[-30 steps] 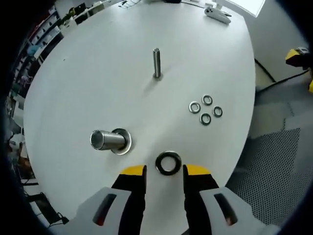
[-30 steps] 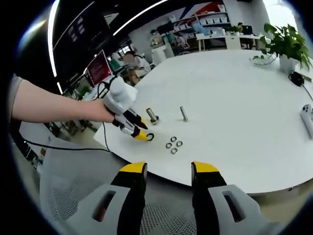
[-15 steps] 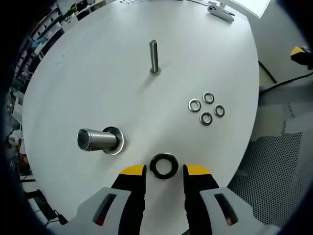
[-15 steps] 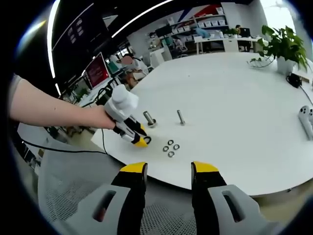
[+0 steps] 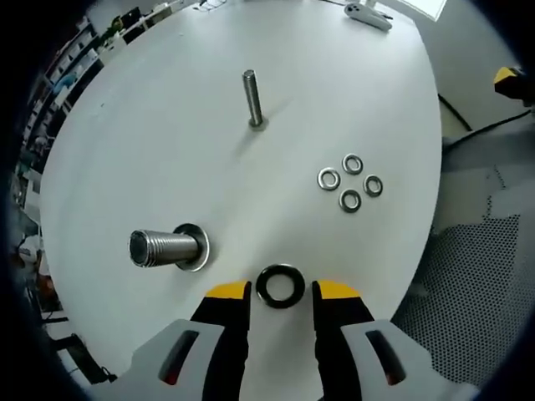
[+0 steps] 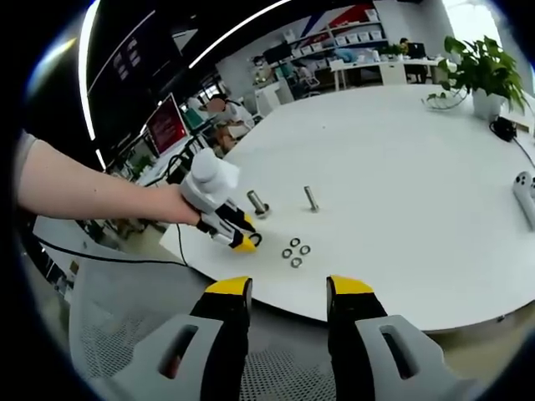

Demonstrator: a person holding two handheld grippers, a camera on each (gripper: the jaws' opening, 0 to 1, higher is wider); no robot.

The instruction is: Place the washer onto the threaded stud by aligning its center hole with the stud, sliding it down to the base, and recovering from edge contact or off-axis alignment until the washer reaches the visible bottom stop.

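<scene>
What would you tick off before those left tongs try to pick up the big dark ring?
1. Dark ring lies between the left tongs tips: ok.
2. Tongs open wide enough to straddle it: ok.
3. Ring flat on the white table: ok.
4. Tips actually touching the ring: cannot tell.
5. Thick threaded stud unobstructed, no washer on it: ok.
6. Right tongs open and off the table edge, out of the way: ok.

Washer [image 5: 280, 286]: black, glossy ring. Threaded stud [image 5: 157, 248]: silver-grey metal, finely ridged. Slim bolt [image 5: 251, 98] at 12 o'clock: dull steel. Four small washers [image 5: 349, 183] at 2 o'clock: bright silver. Table [image 5: 150, 150]: plain white. Left gripper [image 5: 281, 292]: yellow tips, black fingers, white housing. Floor mat [image 5: 472, 284]: grey, dotted mesh.
</scene>
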